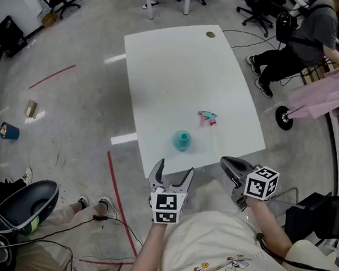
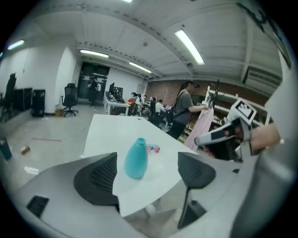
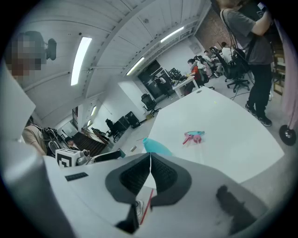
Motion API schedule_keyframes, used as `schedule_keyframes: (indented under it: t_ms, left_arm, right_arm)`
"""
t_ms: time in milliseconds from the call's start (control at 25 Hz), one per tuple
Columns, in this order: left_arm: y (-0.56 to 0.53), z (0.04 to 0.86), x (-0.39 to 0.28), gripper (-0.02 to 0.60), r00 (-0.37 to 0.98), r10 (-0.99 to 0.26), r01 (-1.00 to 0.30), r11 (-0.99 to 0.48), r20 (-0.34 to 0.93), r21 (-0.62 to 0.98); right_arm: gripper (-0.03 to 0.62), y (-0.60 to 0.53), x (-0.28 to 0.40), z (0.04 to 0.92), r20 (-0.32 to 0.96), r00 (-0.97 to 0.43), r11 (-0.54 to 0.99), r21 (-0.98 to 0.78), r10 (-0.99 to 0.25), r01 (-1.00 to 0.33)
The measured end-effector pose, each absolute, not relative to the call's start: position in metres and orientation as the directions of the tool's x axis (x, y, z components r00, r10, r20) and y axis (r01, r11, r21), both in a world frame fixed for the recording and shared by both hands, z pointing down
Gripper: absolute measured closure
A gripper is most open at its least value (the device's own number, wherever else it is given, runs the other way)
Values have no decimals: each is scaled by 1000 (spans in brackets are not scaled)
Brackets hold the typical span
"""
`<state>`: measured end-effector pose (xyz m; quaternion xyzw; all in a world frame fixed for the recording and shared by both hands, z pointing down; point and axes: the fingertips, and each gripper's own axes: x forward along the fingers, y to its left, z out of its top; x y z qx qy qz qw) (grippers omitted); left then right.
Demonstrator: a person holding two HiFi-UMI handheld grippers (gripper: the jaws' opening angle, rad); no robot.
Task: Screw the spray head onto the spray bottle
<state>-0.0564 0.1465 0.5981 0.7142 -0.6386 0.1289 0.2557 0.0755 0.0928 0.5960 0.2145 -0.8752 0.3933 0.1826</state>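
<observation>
A teal spray bottle (image 1: 182,140) stands upright with its neck uncapped near the front edge of the white table (image 1: 176,72). The pink-and-teal spray head (image 1: 207,118) lies on its side a little to the bottle's right and farther back. My left gripper (image 1: 172,174) hangs just off the table's front edge, open and empty; in the left gripper view the bottle (image 2: 137,159) shows beyond its wide-apart jaws. My right gripper (image 1: 230,163) is shut with nothing in it, also short of the front edge. From the right gripper view the spray head (image 3: 193,136) and bottle (image 3: 156,146) lie ahead.
A small round cap (image 1: 210,34) sits in the table's far right corner. A red tape line (image 1: 120,207) runs on the floor to the left. A seated person's legs (image 1: 58,215) are at lower left; another person (image 1: 303,43) stands at right by office chairs.
</observation>
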Motion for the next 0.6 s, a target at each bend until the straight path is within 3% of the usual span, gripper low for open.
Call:
schedule_keyframes:
  t_ms: [120, 200, 480, 560, 600]
  left_arm:
    - [110, 638, -52, 180, 139, -799, -989, -87, 585, 116]
    - [87, 670, -49, 127, 137, -756, -991, -110, 640, 82]
    - [35, 708, -48, 123, 94, -738, -988, -149, 668, -26]
    - [27, 705, -49, 225, 83, -749, -992, -128, 657, -21]
    - [24, 704, -48, 225, 85, -749, -993, -117, 657, -4]
  right_arm:
    - [588, 75, 77, 589, 486, -846, 623, -598, -219, -505]
    - [588, 66, 79, 586, 481, -854, 636, -600, -199, -486]
    - [588, 25, 98, 592, 498, -855, 641, -611, -146, -465]
    - [588, 9, 101, 595, 502, -854, 639, -613, -139, -464]
    - [588, 1, 102, 597, 503, -854, 638, -616, -134, -463]
